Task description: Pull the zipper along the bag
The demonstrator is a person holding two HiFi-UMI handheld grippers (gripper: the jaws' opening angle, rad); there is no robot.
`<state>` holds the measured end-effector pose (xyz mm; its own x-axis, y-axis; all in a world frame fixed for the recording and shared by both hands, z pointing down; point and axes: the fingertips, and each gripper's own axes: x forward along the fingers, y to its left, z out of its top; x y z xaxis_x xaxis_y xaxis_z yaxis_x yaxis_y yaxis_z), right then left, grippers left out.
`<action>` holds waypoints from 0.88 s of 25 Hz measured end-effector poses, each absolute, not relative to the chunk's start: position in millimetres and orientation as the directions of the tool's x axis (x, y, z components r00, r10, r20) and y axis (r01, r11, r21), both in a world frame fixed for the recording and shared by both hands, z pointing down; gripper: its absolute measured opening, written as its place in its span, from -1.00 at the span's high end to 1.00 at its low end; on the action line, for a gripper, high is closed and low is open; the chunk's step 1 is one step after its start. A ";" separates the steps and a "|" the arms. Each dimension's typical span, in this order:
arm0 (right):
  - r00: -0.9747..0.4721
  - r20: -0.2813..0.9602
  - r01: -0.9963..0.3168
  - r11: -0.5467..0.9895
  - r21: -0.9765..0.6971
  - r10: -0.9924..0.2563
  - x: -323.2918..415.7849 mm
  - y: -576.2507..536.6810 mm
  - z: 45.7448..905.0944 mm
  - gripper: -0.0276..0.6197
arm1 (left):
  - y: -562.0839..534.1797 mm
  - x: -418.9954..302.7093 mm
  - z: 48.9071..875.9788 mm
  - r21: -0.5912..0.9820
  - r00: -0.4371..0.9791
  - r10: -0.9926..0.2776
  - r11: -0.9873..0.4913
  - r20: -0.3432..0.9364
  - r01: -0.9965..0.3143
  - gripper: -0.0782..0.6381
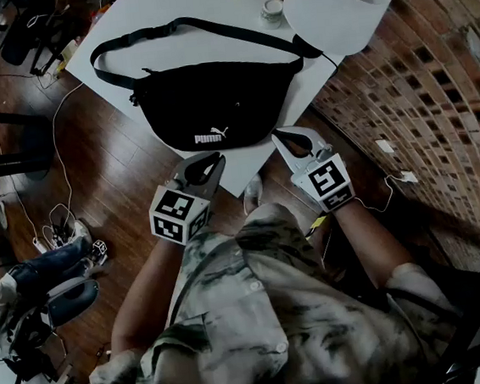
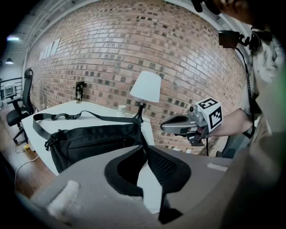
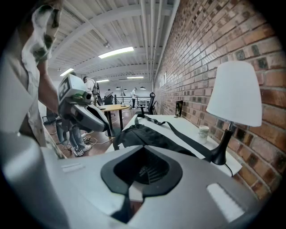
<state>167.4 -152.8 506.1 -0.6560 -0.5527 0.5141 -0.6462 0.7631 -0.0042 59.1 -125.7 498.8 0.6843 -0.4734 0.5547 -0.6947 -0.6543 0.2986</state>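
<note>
Waist bag lies flat on the worktop. Left gripper sits at its 6 o'clock, right gripper at 5 o'clock, both just off it, jaws pressed together, holding nothing.

A black Puma waist bag lies flat on the white bench, its strap looped behind. The left tongs and right tongs hang close by its near edge.

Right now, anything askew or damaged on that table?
Nothing stands out. The black fabric waist bag lies on the white table, the white-shaded lamp stands upright; left gripper and right gripper are shut, clear of it.
</note>
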 end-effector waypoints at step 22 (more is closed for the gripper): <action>-0.588 0.660 -0.650 0.758 -0.043 -0.467 145.3 -262.4 609.0 0.90 | -223.5 101.1 631.4 0.072 0.425 -0.417 -0.641 0.804 -0.764 0.51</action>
<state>145.3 -262.4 609.0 -0.5881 -0.4669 0.6604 -0.6503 0.7584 -0.0429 101.1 -223.5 631.4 0.4249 -0.4168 0.8036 -0.7643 -0.6409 0.0717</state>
